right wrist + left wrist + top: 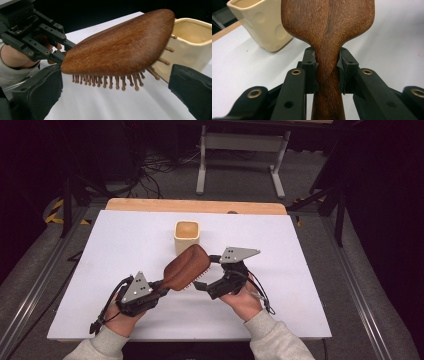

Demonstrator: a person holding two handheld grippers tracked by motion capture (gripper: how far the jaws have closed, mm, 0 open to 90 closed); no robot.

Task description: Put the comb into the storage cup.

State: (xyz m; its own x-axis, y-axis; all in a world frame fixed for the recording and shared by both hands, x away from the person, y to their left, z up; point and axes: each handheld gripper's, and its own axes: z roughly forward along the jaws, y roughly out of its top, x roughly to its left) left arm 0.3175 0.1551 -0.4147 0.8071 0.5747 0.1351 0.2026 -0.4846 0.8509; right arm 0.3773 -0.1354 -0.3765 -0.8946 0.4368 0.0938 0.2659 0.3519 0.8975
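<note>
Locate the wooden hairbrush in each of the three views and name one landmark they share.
High view: the wooden hairbrush sits mid-table, angled up toward the right, its handle in the left gripper.
Left gripper view: its neck stands clamped at centre.
Right gripper view: its head spans the middle, bristles down.
Shared landmark: the cream cup just beyond the brush head.

**Hidden and cropped bits**

Your left gripper view crops the brown wooden paddle hairbrush (328, 30) at top and bottom, bristles out of sight. The cream square ceramic cup (263, 23) runs off the top edge. Your right gripper view cuts that cup's right side.
</note>
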